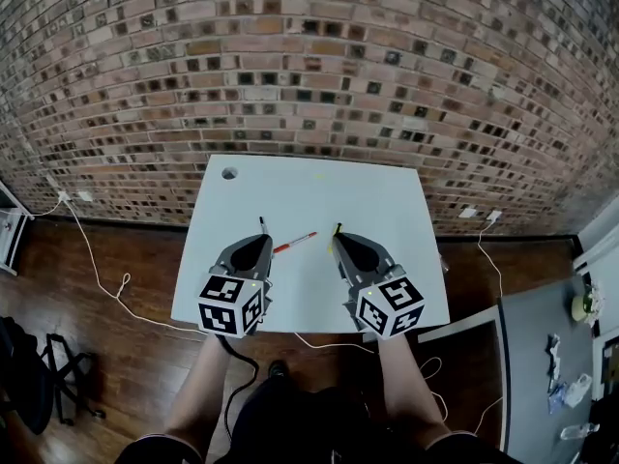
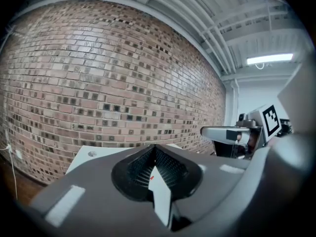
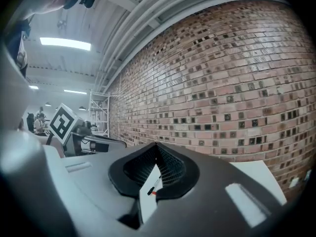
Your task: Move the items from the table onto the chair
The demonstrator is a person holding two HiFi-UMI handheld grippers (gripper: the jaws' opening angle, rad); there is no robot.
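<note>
A red pen (image 1: pixel 295 243) lies on the white table (image 1: pixel 319 196), between my two grippers. My left gripper (image 1: pixel 261 222) hovers over the table's near left part, its jaws shut with nothing in them, the tips just left of the pen. My right gripper (image 1: pixel 337 228) is level with it on the right, jaws also closed to a point and empty. In the left gripper view the jaws (image 2: pixel 154 147) meet, with a speck of the pen (image 2: pixel 151 177) below. The right gripper view shows closed jaws (image 3: pixel 156 145) and the pen (image 3: pixel 154 185) beneath.
A brick wall (image 1: pixel 309 66) stands behind the table. The tabletop has a round hole (image 1: pixel 229 173) at its far left corner. White cables (image 1: pixel 106 278) trail over the wooden floor. A black frame-like object (image 1: pixel 53 375) stands at the lower left, a grey surface (image 1: pixel 542 356) with small items at right.
</note>
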